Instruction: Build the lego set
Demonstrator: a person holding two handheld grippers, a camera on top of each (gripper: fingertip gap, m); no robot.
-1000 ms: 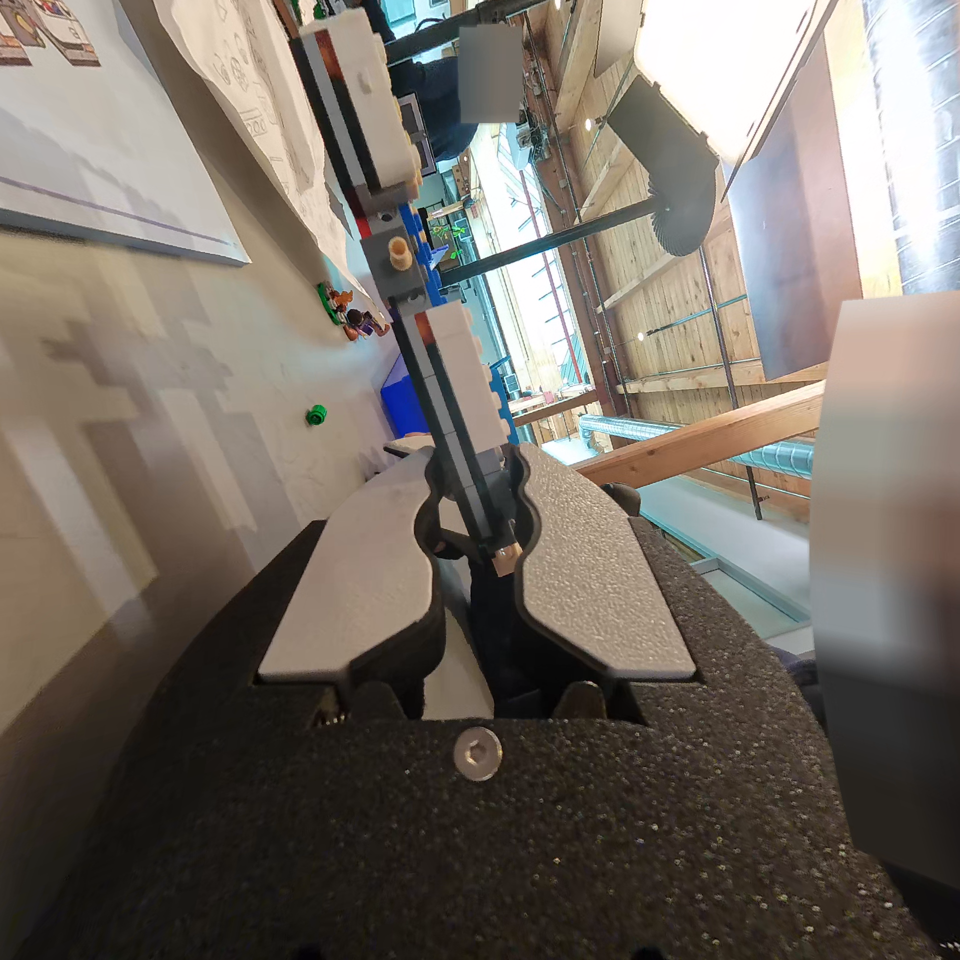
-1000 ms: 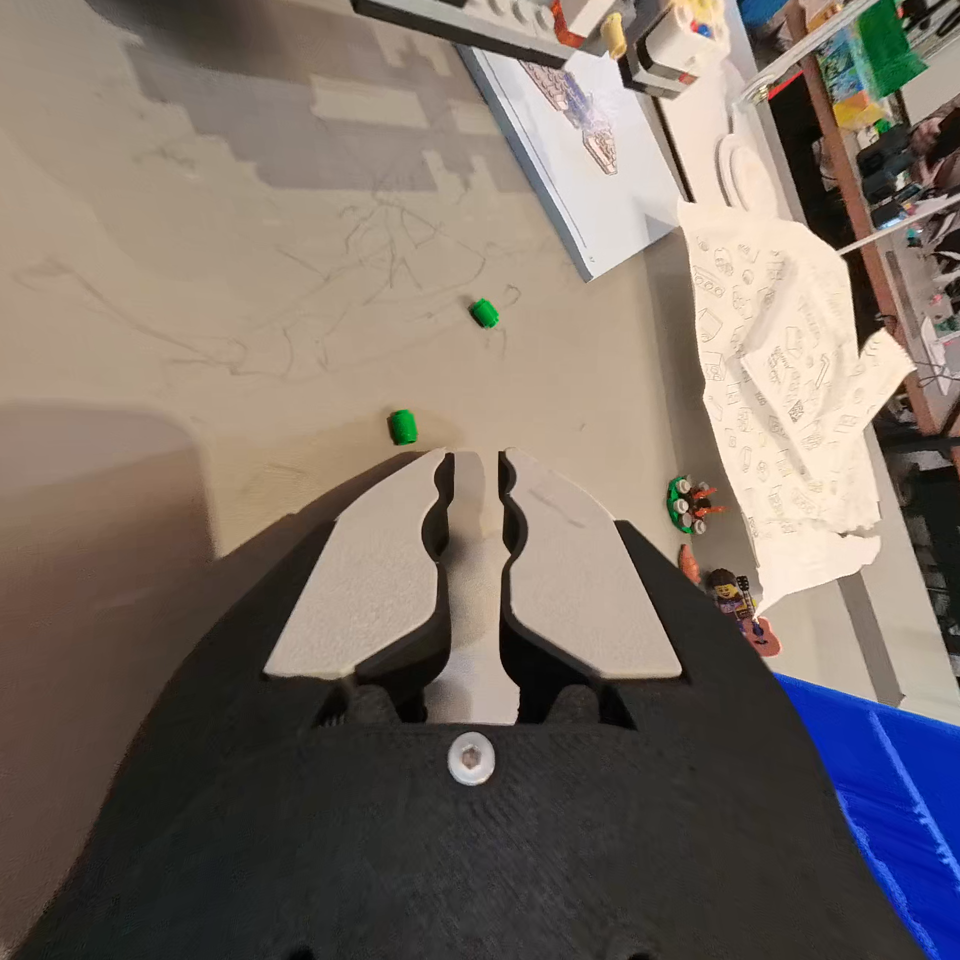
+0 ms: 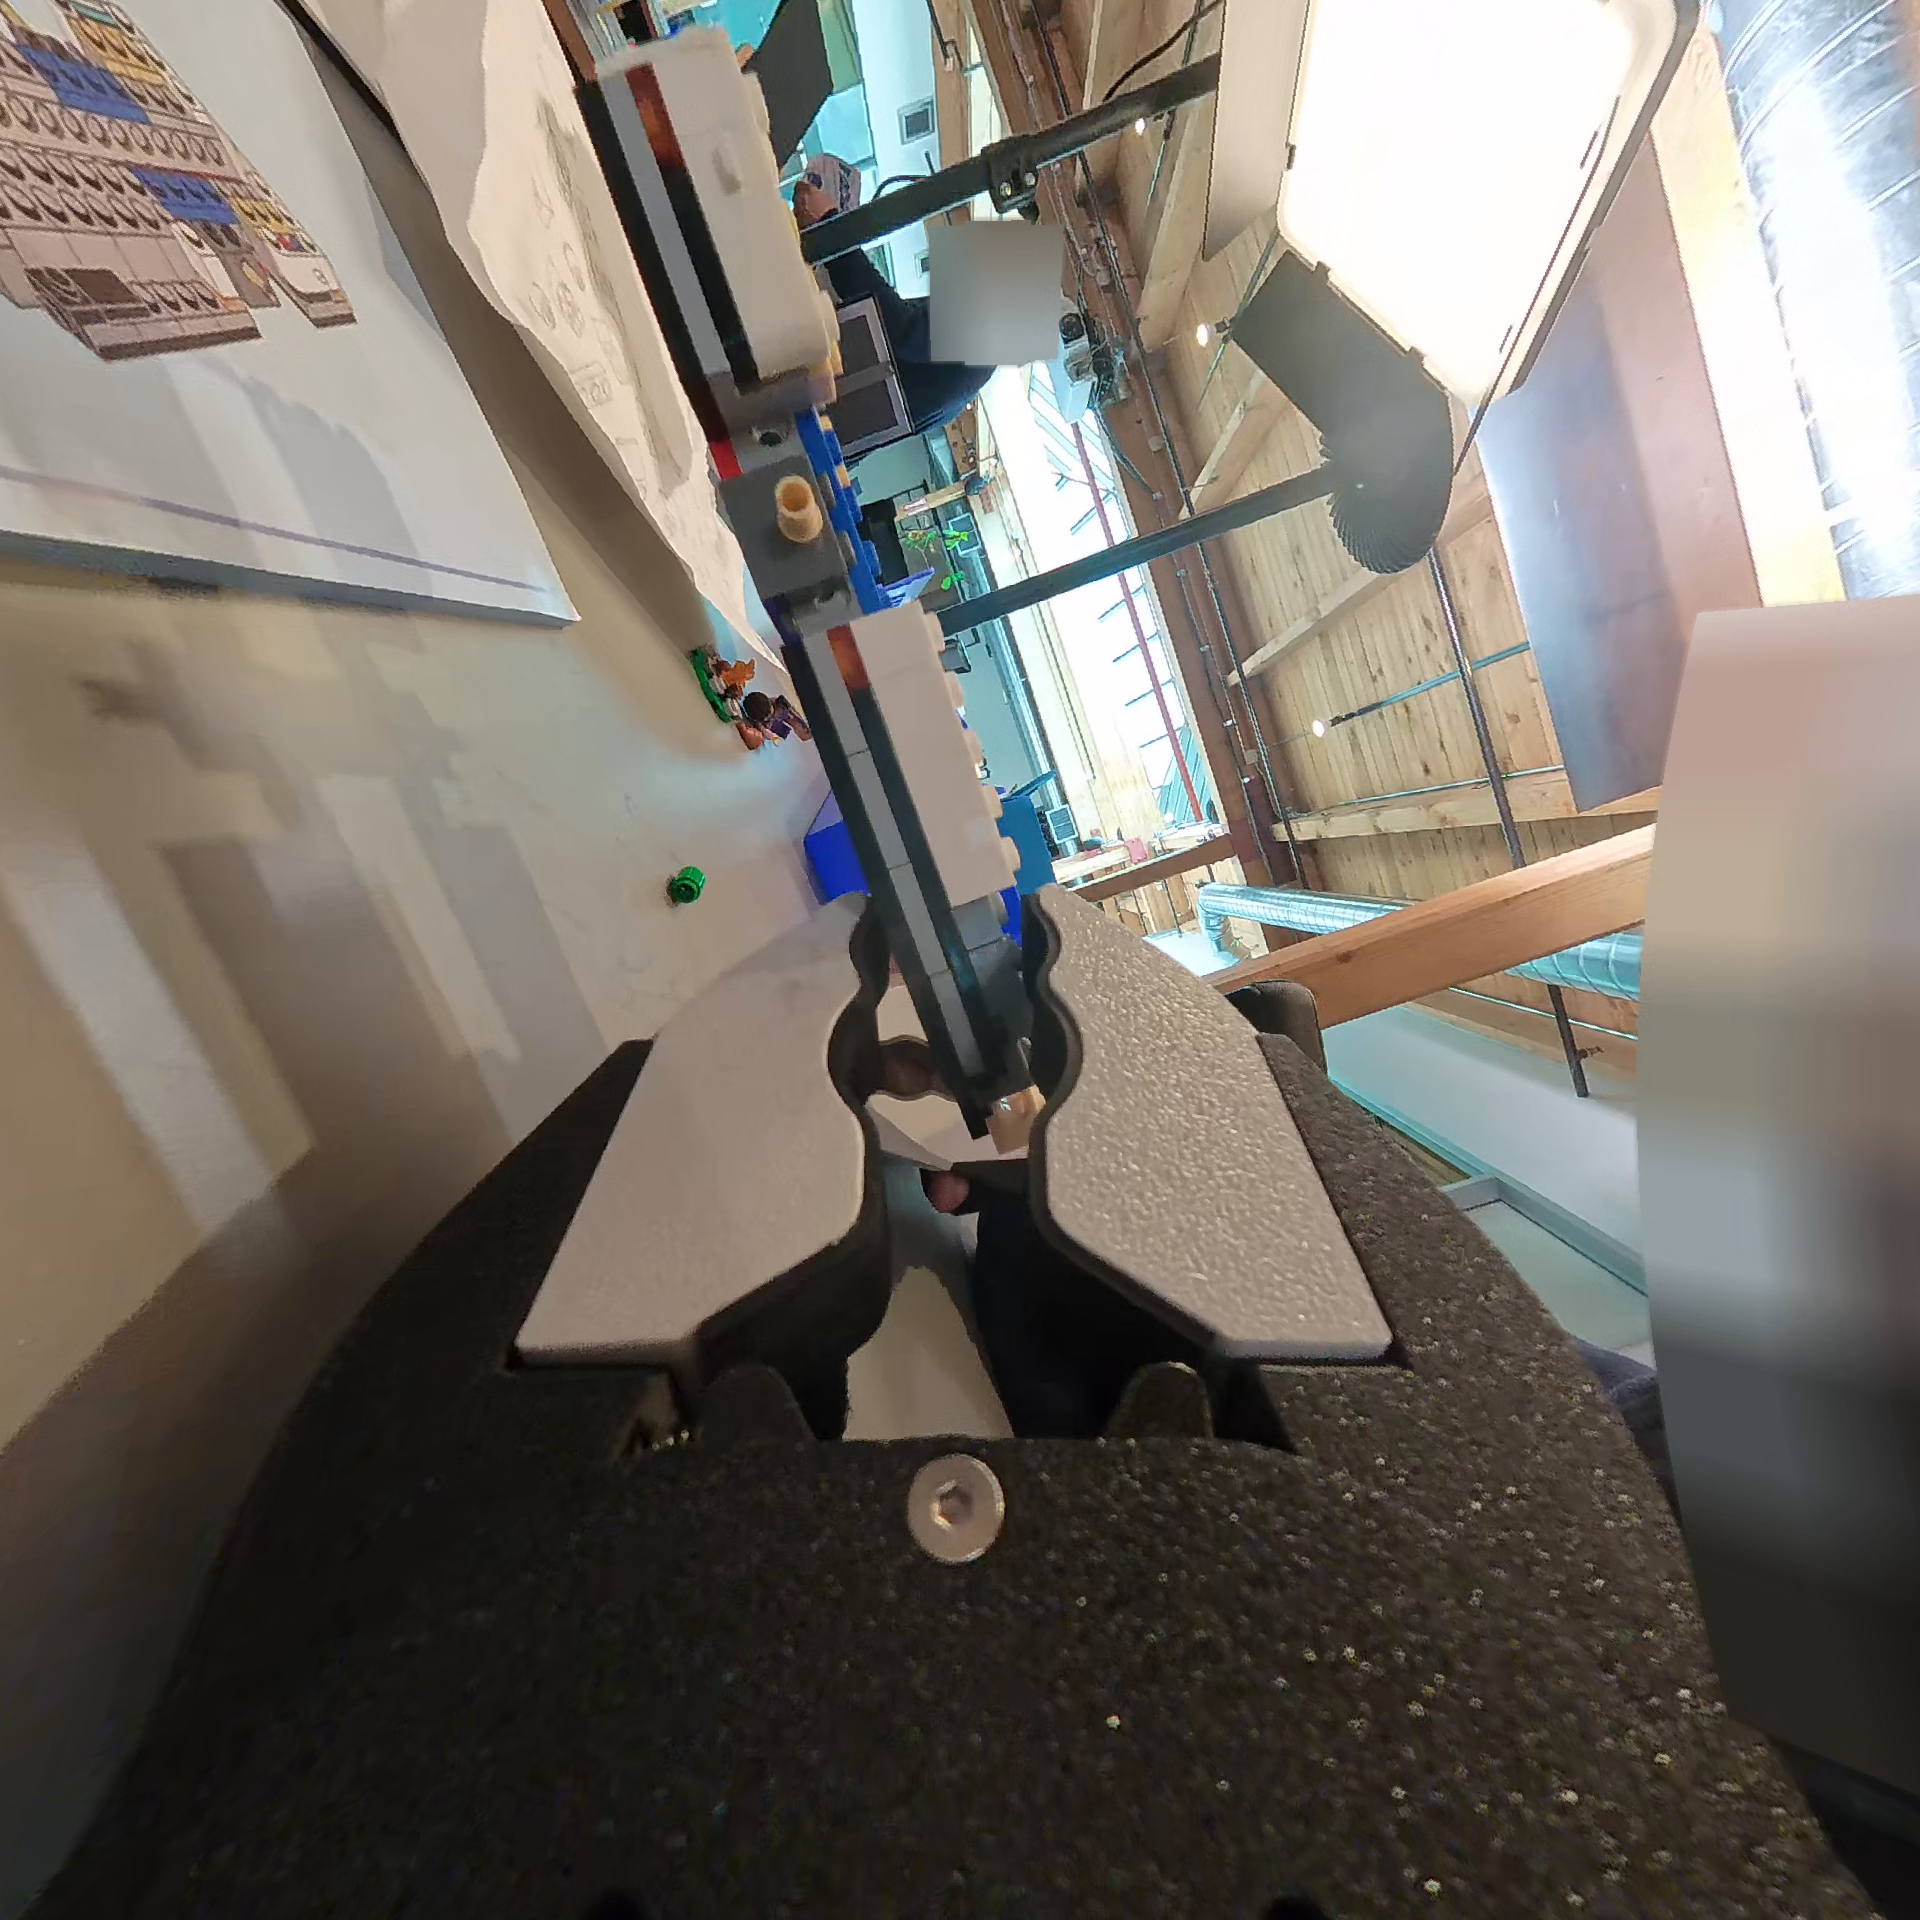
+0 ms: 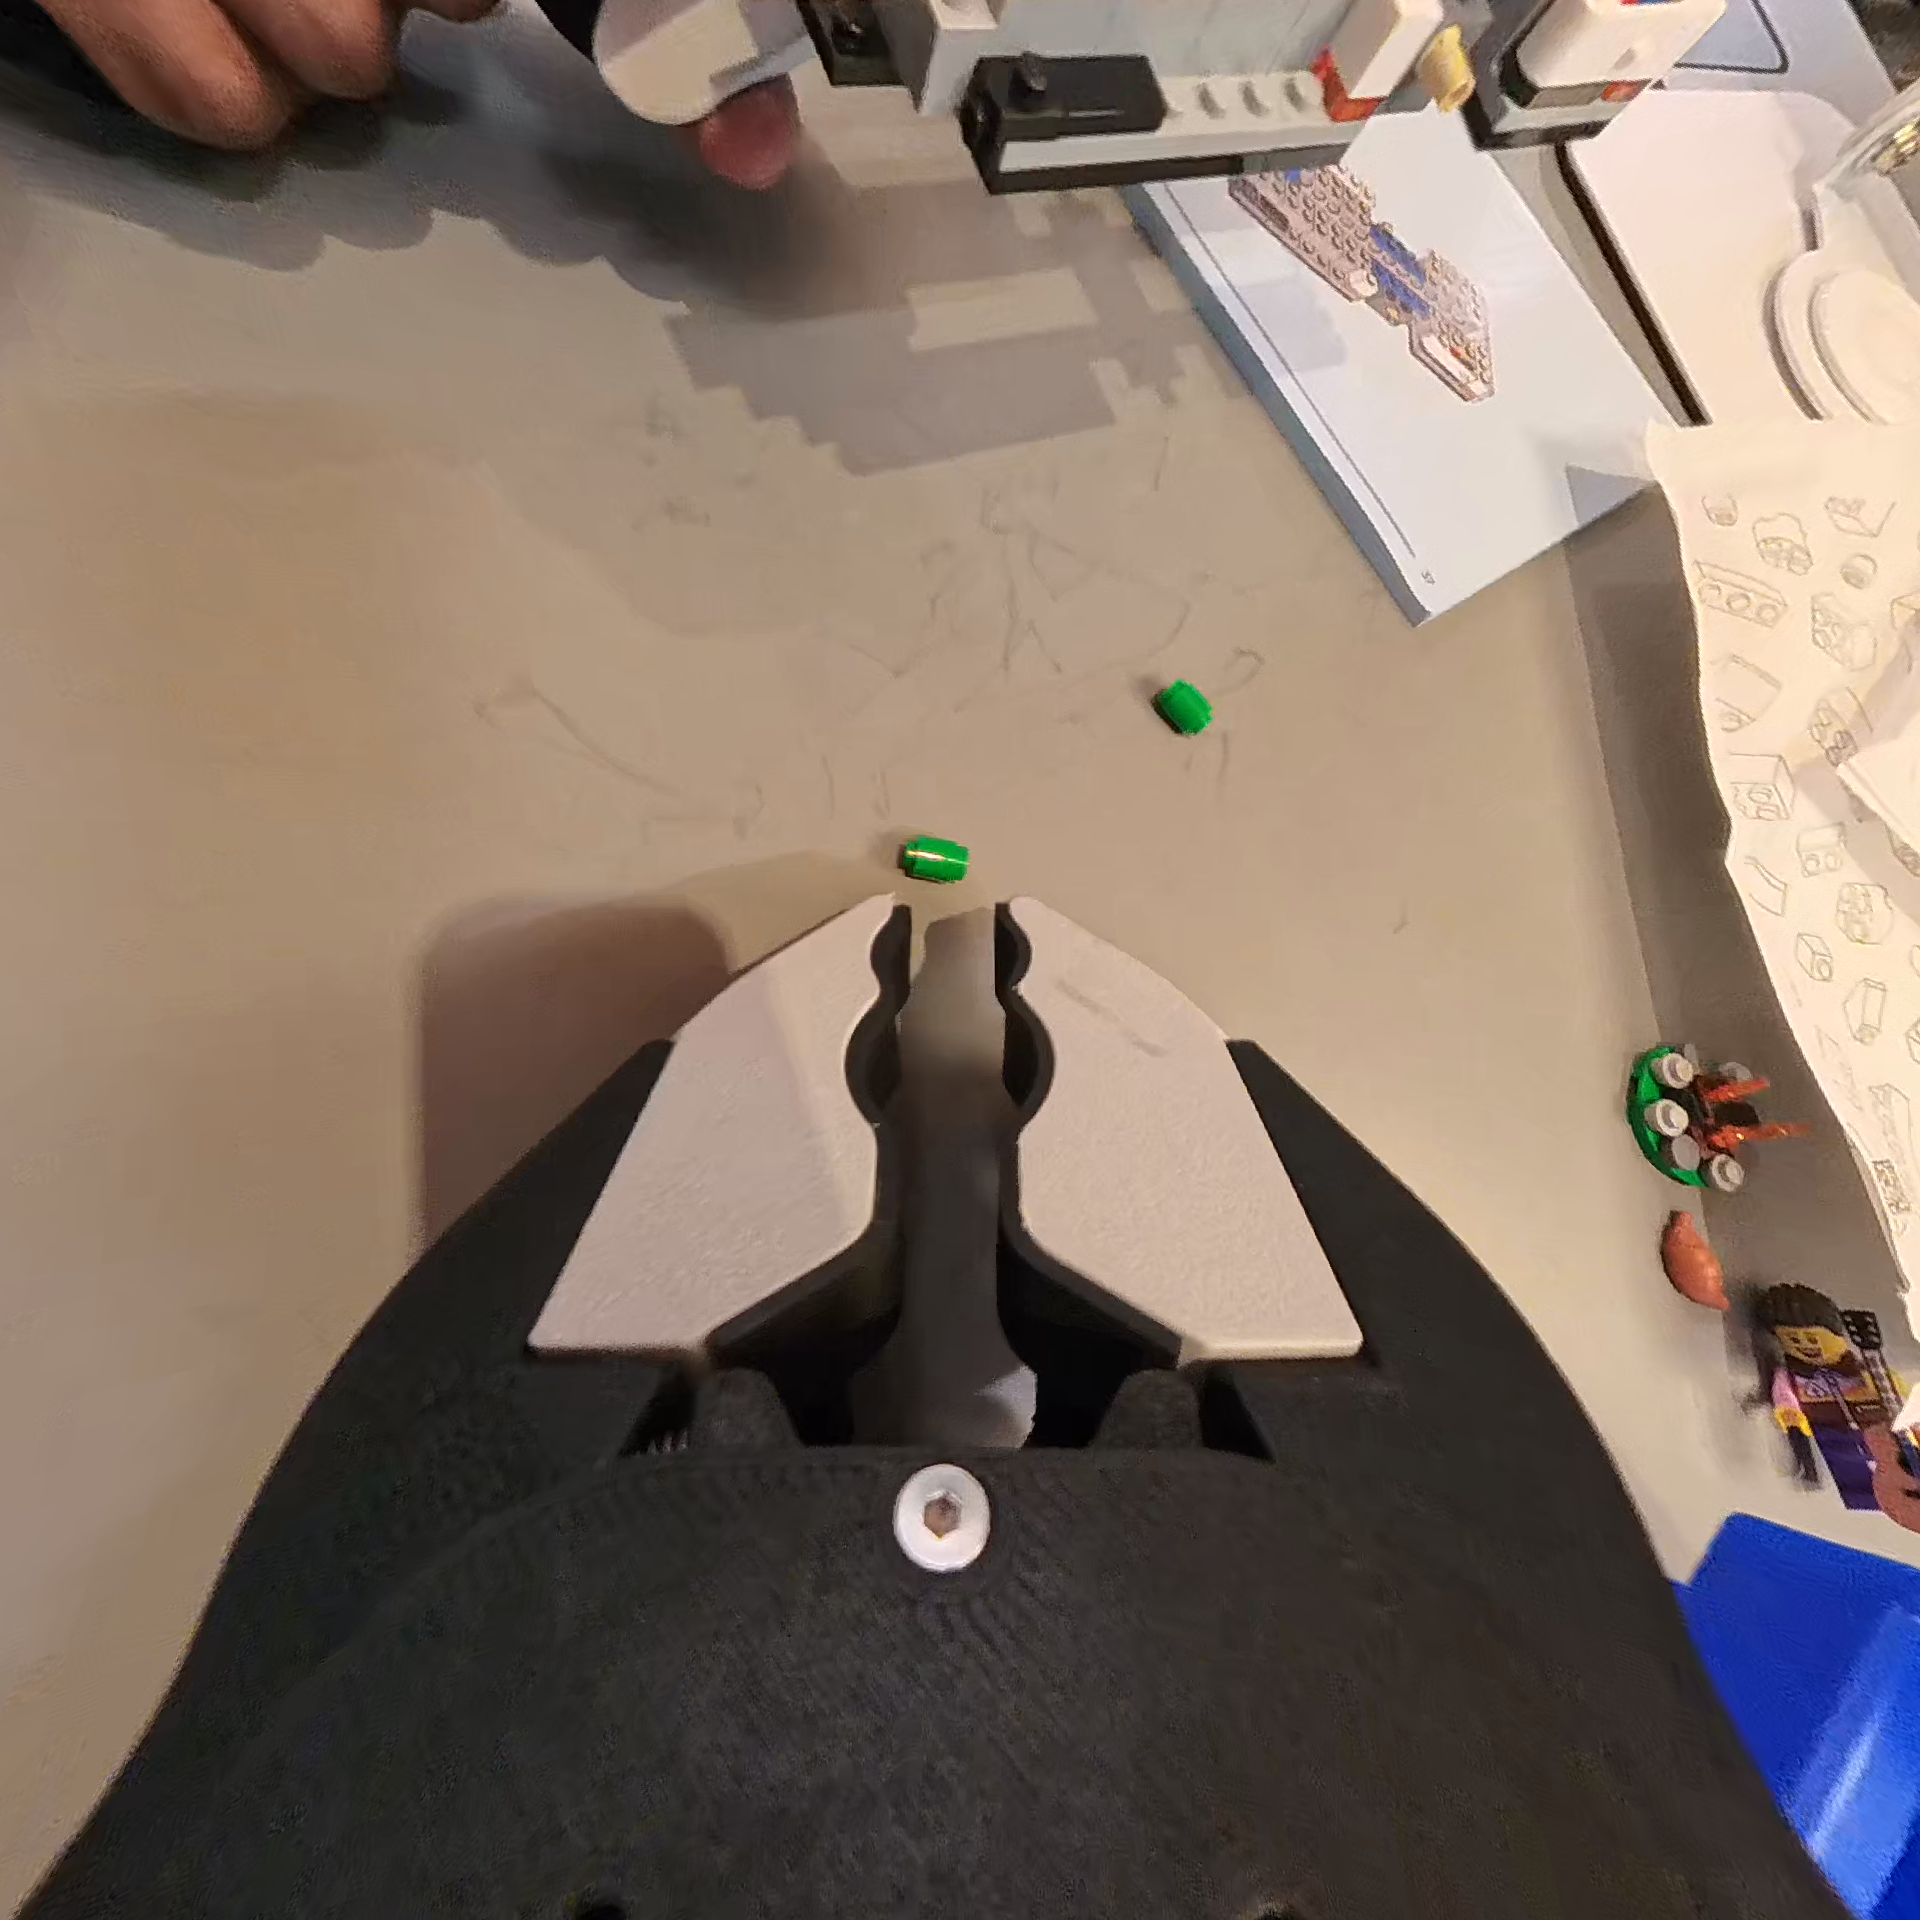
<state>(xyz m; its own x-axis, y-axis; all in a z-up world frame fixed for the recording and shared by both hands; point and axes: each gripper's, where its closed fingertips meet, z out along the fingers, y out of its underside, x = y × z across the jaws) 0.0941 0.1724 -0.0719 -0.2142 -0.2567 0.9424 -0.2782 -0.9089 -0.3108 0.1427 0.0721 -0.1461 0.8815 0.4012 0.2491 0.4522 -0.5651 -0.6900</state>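
Textured grey fingers point(image 3: 1174, 1122) around studded brick model point(image 3: 894, 769)

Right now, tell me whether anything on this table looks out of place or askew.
Two small green round bricks lie tipped on their sides on the beige table, apart from each other: one just ahead of the right gripper's open fingers, the other farther right. The white printed paper sheet lies crumpled.

You won't find readable writing here. The booklet point(image 4: 1455, 343) at upper right of your right wrist view carries printed brick diagrams and a tiny blurred mark at its corner. The paper sheet point(image 4: 1808, 623) at right edge bears only line drawings.
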